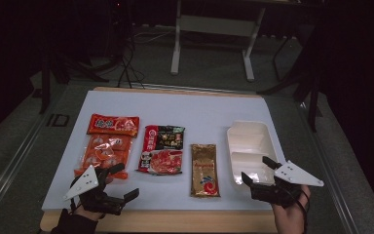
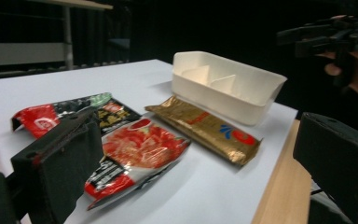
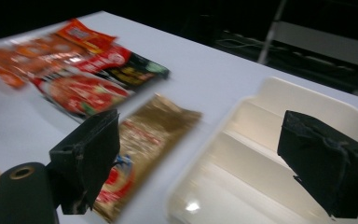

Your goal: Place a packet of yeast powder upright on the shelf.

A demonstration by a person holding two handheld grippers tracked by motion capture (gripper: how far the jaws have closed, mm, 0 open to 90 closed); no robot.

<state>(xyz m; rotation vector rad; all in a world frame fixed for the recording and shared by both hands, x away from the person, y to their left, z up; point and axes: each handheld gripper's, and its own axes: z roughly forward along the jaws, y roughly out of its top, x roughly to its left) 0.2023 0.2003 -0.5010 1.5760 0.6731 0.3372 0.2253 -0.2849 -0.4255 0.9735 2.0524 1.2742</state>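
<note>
right tool (image 1: 257, 170) hovers open-jawed over white tray (image 1: 246, 132).

left gripper (image 1: 119, 183) and right gripper (image 1: 259, 170) both gape wide, held low, jaws empty.

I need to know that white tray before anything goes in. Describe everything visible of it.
The white tray is a shallow oblong box with rounded corners, looking like glossy moulded plastic. Low inner walls split it into compartments, all empty. It sits flat on the white mat at the right, apart from the gold packet. The right tongs hover open above its near end, not touching.
</note>
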